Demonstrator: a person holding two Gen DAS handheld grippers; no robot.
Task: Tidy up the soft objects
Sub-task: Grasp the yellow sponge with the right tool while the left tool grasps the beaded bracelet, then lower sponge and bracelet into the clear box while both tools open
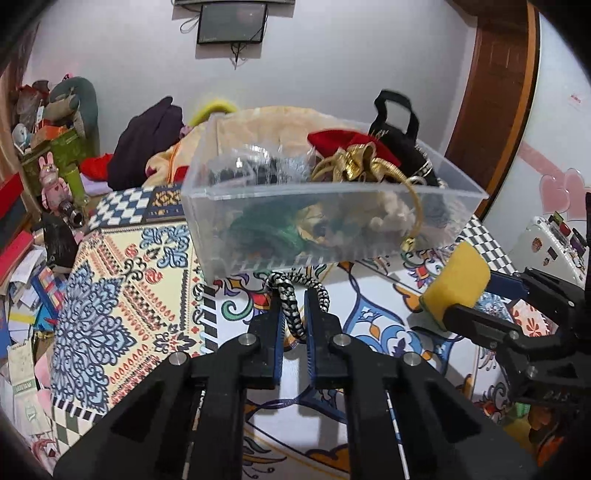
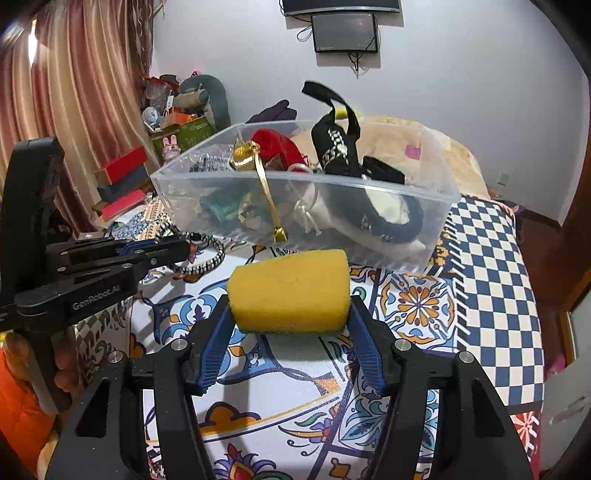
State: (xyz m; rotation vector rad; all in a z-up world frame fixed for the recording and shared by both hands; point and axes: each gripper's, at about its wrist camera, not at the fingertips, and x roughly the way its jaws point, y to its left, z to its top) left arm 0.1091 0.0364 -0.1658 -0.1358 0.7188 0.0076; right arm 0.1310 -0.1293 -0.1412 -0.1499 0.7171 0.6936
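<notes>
A yellow foam sponge (image 2: 289, 291) sits clamped in the right gripper (image 2: 290, 325), while the left gripper (image 1: 294, 295) pinches a black-and-white braided cord loop (image 1: 295, 295), both just short of the clear plastic bin (image 2: 306, 214) of soft items ahead on the patterned bedspread (image 2: 491, 280), a white wall (image 2: 461, 74) beyond.

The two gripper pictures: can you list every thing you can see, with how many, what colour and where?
clear plastic bin: one, see-through, on the patterned bedspread, full of soft things
red pouch: one, red with gold trim, in the bin
black bag: one, black with loop handle, in the bin
green cloth: one, green, bottom of the bin
yellow sponge: one, yellow, between the right gripper's fingers
braided cord: one, black and white, between the left gripper's fingers
screen: one, dark, on the wall
clutter pile: many colours, beside the bed
left gripper: one, black, shut on the cord
right gripper: one, black, shut on the sponge
</notes>
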